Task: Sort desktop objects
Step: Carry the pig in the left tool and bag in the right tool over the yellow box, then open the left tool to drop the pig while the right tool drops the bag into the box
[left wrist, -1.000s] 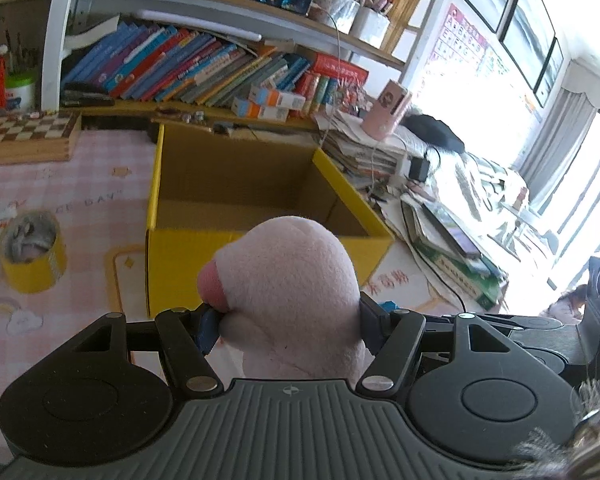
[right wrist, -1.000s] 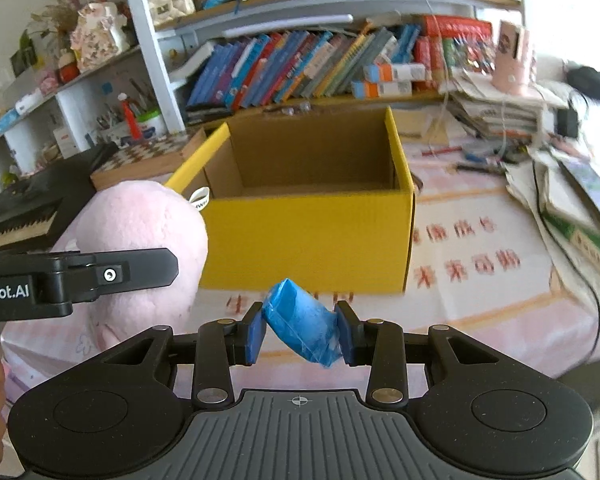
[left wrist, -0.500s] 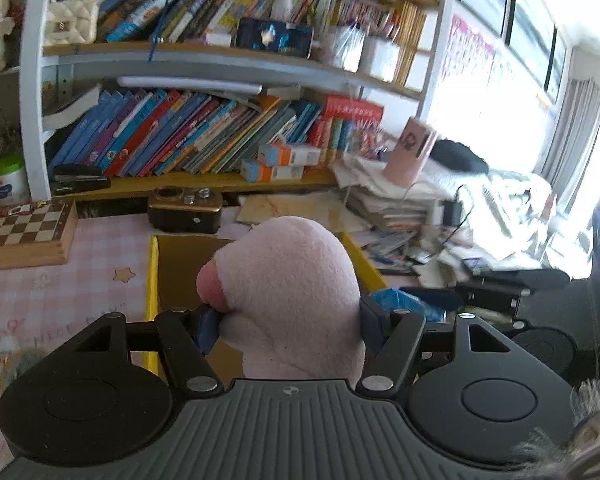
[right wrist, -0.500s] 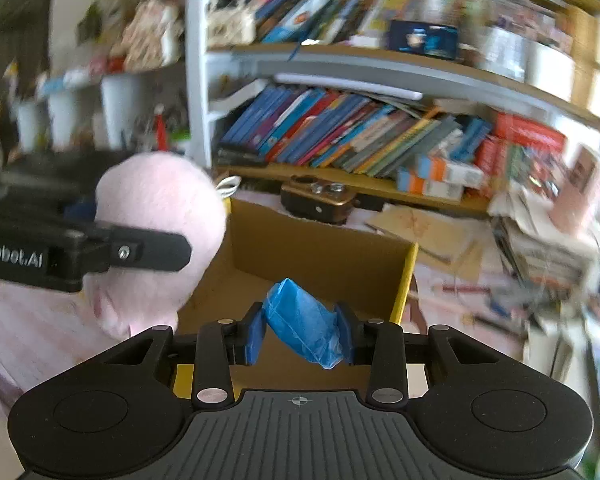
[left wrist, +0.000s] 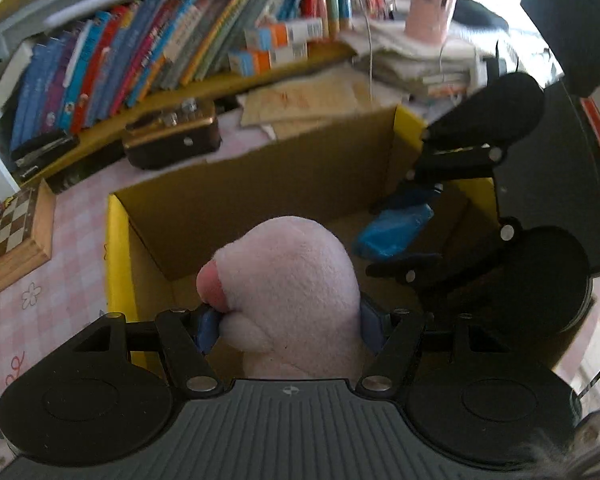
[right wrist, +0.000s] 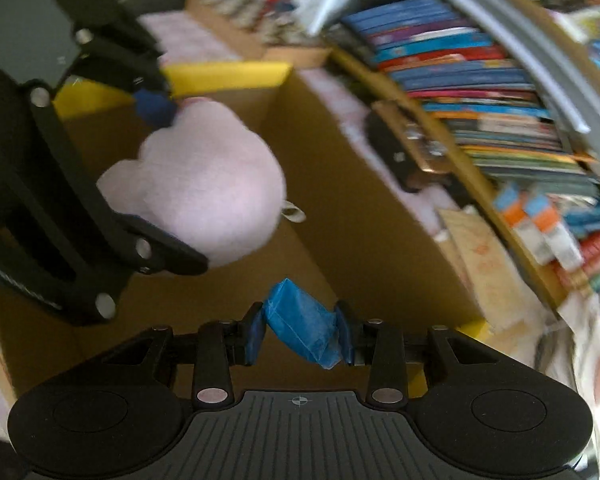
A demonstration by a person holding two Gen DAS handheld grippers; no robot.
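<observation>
The left gripper (left wrist: 286, 326) is clamped on a pink plush (left wrist: 292, 296), its blue pads pressed into the toy's two sides, and it holds the plush over the open top of a yellow box (left wrist: 118, 240) with a brown inside. The right gripper (right wrist: 300, 330) is closed on a crumpled blue packet (right wrist: 302, 326), pinched between its pads, and it too hangs over the box's opening; from the left wrist it shows at the right side of the box with the packet (left wrist: 394, 230) in its jaws. From the right wrist the plush (right wrist: 204, 184) sits to the left of the packet, a little farther off, with the left gripper's black fingers (right wrist: 160, 254) around it. The box stands on a pink checked cloth (left wrist: 40, 276). Beyond its far wall lie a small dark case (left wrist: 172, 140) and a shelf of leaning books (left wrist: 112, 64); a chessboard (left wrist: 8, 236) lies to the left. Stacked papers (left wrist: 400, 60) rise at the far right.
</observation>
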